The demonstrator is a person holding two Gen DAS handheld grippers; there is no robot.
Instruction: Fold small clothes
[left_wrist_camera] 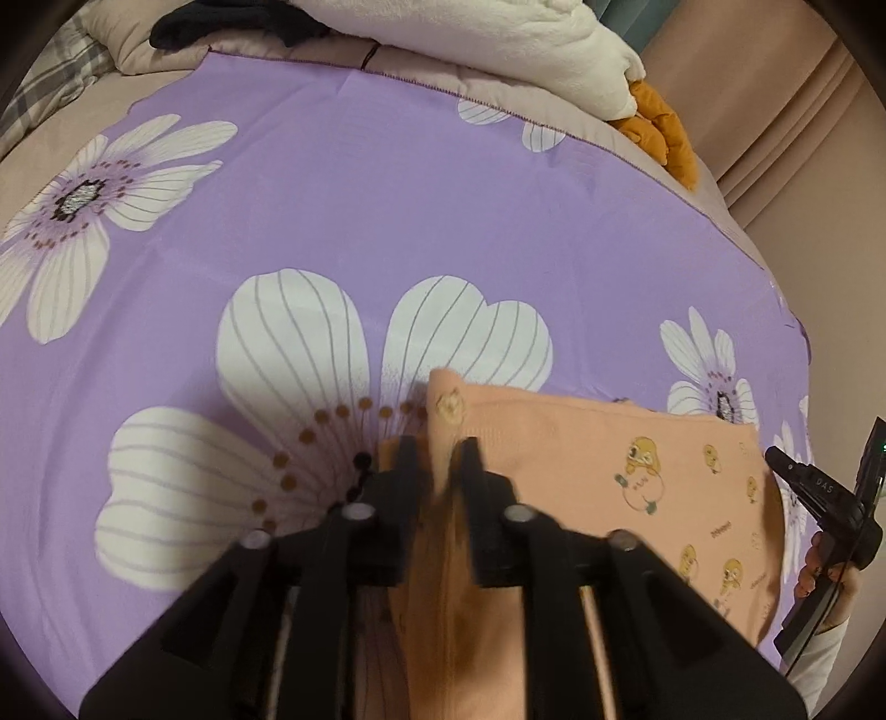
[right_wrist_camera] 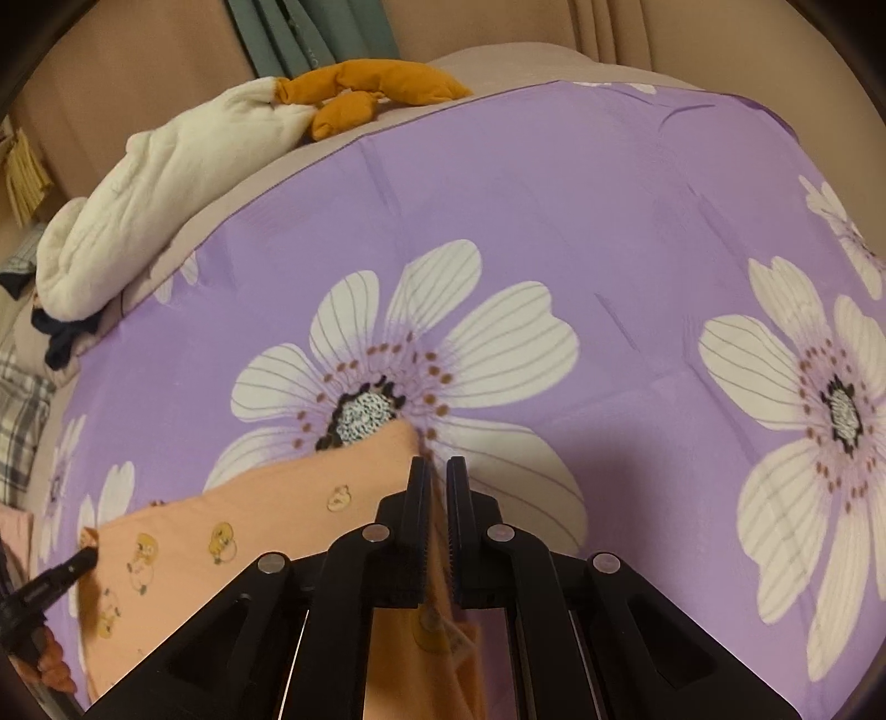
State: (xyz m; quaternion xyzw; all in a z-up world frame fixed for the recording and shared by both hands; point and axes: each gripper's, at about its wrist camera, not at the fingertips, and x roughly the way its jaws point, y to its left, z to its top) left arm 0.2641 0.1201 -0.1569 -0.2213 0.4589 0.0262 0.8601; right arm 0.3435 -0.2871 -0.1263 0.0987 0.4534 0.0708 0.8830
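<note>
A peach garment [left_wrist_camera: 609, 459] printed with small yellow ducks lies on a purple flowered sheet [left_wrist_camera: 387, 194]. My left gripper [left_wrist_camera: 440, 448] stands over its left edge, jaws a little apart, with a raised fold of the cloth loose between them. In the right wrist view the same garment [right_wrist_camera: 249, 526] stretches to the left, and my right gripper [right_wrist_camera: 438, 465] is shut on its right corner, which is pulled up between the fingers. The left gripper's tip [right_wrist_camera: 86, 554] touches the garment's far left corner. A hand holds the right gripper [left_wrist_camera: 775, 457] at the frame's right edge.
A white plush blanket [left_wrist_camera: 498, 50] and an orange cloth [left_wrist_camera: 664, 133] are heaped at the bed's far edge, with a dark garment [left_wrist_camera: 221, 27] and plaid fabric [left_wrist_camera: 55, 83] beside them. Beige curtains [left_wrist_camera: 803, 111] hang beyond the bed. The purple sheet [right_wrist_camera: 554, 194] spreads wide ahead.
</note>
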